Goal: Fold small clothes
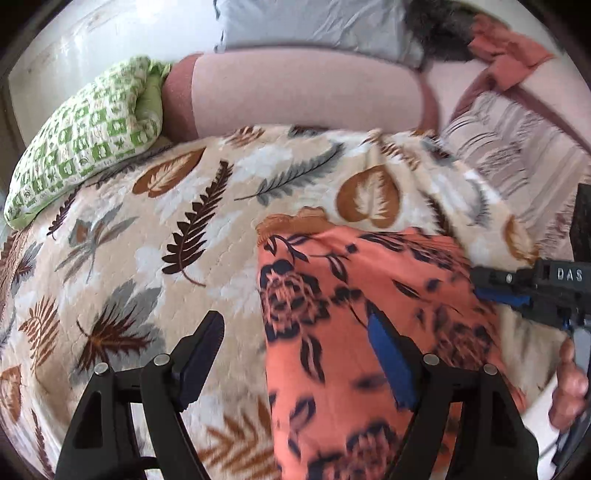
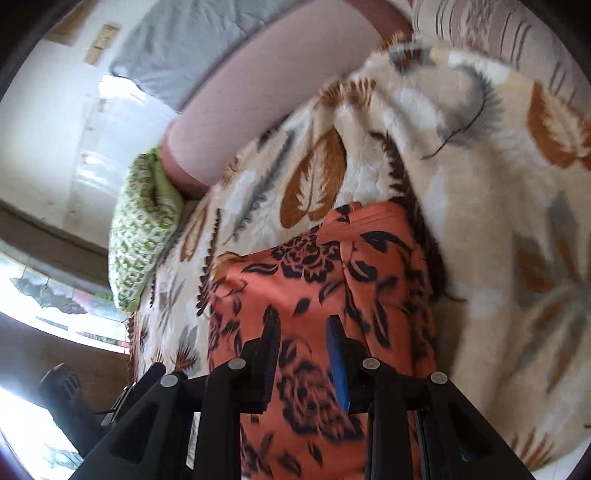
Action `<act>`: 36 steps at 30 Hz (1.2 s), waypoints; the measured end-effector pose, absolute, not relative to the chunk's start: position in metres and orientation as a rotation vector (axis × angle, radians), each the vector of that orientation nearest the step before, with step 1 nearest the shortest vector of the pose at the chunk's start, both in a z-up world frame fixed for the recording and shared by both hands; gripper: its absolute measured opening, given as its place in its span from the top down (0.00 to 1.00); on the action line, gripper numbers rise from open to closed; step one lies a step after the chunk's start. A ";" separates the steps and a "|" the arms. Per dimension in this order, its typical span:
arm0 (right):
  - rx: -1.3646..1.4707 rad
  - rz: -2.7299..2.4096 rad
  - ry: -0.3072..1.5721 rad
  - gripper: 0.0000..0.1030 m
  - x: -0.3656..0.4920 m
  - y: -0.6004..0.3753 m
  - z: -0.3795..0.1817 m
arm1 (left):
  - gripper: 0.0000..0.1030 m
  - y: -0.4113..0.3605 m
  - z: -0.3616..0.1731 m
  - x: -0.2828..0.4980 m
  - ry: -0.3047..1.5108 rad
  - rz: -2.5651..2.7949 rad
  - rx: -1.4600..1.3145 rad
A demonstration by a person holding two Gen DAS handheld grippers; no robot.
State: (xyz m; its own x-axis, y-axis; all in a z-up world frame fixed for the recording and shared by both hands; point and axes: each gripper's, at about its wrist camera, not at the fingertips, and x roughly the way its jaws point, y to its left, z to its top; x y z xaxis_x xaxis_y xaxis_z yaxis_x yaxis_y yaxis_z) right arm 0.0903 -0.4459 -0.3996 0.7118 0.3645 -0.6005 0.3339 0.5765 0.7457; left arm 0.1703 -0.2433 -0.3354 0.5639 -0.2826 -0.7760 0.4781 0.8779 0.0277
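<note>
Garment: an orange cloth with dark flower print (image 1: 354, 332) lies on the bed; it stretches forward from under both sets of fingers toward the pillows
Left gripper (image 1: 299, 354): fingers spread wide apart, holding nothing; the black left finger (image 1: 203, 350) hangs over bare blanket, the blue-padded right finger over the cloth; the cloth's left edge runs between them
Right gripper (image 2: 303, 350): fingers (image 2: 269, 354) parted with a moderate gap, both above the orange cloth; cloth shows in the gap, not pinched; whether the tips touch it I cannot tell; in the left wrist view this gripper sits to the right of the left fingers, at the cloth's right edge
Blanket: a cream leaf-patterned blanket (image 1: 147, 240) covers the bed, beneath the cloth and all round the fingers
Ahead of the fingers: a pink bolster (image 1: 303, 92) lies across the bed; a green-and-white cushion (image 1: 85, 136) just left of it, touching; a grey pillow (image 1: 314, 26) beyond
</note>
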 end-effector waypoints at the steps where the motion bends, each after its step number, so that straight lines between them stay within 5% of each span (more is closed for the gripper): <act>1: 1.011 0.021 0.844 0.72 0.101 -0.448 -0.410 | 0.22 -0.248 -0.340 0.177 0.886 -0.449 0.245; 7: 1.110 0.057 0.900 0.73 0.147 -0.454 -0.462 | 0.19 -0.274 -0.398 0.218 1.041 -0.394 0.284; 18: 1.092 0.155 0.712 0.73 0.057 -0.464 -0.429 | 0.19 -0.212 -0.353 0.150 0.921 -0.439 0.244; 26: 1.052 0.089 0.820 0.64 0.021 -0.426 -0.472 | 0.15 -0.190 -0.392 0.108 0.955 -0.441 0.262; 31: 0.991 0.086 0.784 0.64 0.006 -0.421 -0.426 | 0.15 -0.185 -0.354 0.100 0.897 -0.428 0.272; 33: 0.936 0.076 0.730 0.59 -0.006 -0.416 -0.405 | 0.15 -0.175 -0.330 0.088 0.834 -0.431 0.259; 35: 0.890 0.058 0.653 0.33 -0.023 -0.411 -0.381 | 0.15 -0.165 -0.311 0.079 0.788 -0.429 0.232; 36: 0.868 0.065 0.617 0.33 -0.031 -0.405 -0.369 | 0.15 -0.160 -0.302 0.075 0.765 -0.430 0.220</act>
State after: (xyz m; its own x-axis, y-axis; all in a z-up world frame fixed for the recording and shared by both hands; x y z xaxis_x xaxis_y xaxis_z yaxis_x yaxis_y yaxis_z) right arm -0.0312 -0.4054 -0.3690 0.8249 0.2967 -0.4812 0.1901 0.6560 0.7304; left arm 0.0746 -0.1602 -0.3023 0.6404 -0.2953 -0.7090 0.4528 0.8908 0.0378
